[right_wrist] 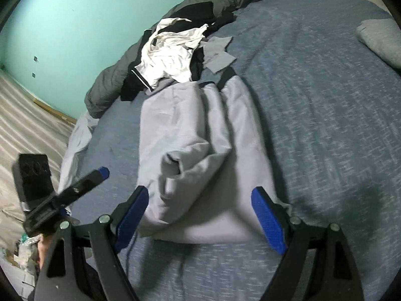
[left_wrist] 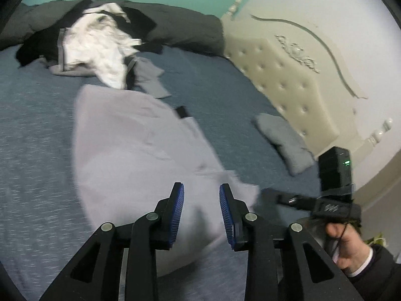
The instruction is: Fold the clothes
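A light grey garment (left_wrist: 130, 145) lies flat along the blue bed cover (left_wrist: 32, 138), with a sleeve folded in over its middle (right_wrist: 190, 155). My left gripper (left_wrist: 201, 190) hovers over its near end, jaws apart, with nothing pinched between the blue pads. My right gripper (right_wrist: 200, 193) stands wide open over the near hem of the same garment (right_wrist: 195, 230), one pad to each side, not touching it. At the left of the right wrist view the left gripper's blue-tipped finger (right_wrist: 102, 172) shows. A person's hand (left_wrist: 351, 248) holds the right gripper at the right of the left wrist view.
A pile of white and black clothes (right_wrist: 170, 57) lies past the garment's far end, against a dark grey duvet (left_wrist: 180, 25). A folded grey item (left_wrist: 283, 143) rests near the cream tufted headboard (left_wrist: 280, 75). The bed's left edge drops to a striped floor (right_wrist: 25, 115).
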Tool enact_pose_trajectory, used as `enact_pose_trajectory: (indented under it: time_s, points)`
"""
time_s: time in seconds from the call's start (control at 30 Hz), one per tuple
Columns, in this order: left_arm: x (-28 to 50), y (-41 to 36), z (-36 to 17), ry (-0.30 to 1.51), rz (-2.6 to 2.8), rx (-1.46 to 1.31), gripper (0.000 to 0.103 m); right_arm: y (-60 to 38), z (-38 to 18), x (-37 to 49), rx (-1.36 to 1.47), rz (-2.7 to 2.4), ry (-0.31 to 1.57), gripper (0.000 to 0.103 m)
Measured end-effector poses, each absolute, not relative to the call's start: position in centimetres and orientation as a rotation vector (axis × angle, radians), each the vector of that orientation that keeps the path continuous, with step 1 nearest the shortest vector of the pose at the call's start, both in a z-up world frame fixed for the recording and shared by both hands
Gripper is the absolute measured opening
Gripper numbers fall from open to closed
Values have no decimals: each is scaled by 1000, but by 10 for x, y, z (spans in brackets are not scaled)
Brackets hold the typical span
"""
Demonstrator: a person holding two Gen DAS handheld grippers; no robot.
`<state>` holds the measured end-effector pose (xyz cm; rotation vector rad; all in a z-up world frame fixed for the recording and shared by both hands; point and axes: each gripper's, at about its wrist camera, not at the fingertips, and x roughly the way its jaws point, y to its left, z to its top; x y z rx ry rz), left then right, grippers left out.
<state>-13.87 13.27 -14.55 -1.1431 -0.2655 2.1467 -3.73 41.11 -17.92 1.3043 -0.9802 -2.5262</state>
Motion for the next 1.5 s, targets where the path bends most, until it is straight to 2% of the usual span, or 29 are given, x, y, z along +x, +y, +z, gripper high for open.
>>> enact_pose_trajectory:
  time_s: [0.2, 0.6, 0.7, 0.8, 0.83, 0.87, 0.9, 0.97, 1.07, 1.5]
  points:
    - [-140, 99, -170, -203, 2213, -1224, 32, 395, -179, -51, 1321, -2499, -974, 89]
    - [-138, 82, -214, -166, 2227, -1330, 32, 363, -196, -90, 1466, -2515, -791, 88]
    - [-139, 82, -225, -167, 2221, -1356, 32, 361, -202, -96, 1495, -2524, -745, 75]
    - [-139, 83, -231, -182, 2211, -1367, 32, 364, -207, -97, 1521, -2538, -713, 54]
    - [-139, 84, -232, -186, 2209, -1368, 32, 366, -208, -97, 1525, -2541, -706, 40]
    - [-139, 84, -233, -190, 2208, -1368, 32, 367, -209, -95, 1523, -2544, -694, 32]
    - [-139, 84, -234, -194, 2206, -1369, 32, 368, -209, -94, 1521, -2546, -680, 29]
    - [-139, 85, -234, -193, 2207, -1370, 32, 366, -208, -91, 1511, -2556, -639, 16]
    - [-139, 88, -233, -185, 2211, -1370, 32, 362, -197, -85, 1459, -2600, -564, 11]
    - [-136, 104, -206, -119, 2233, -1318, 32, 370, -168, -49, 1370, -2708, -437, 10]
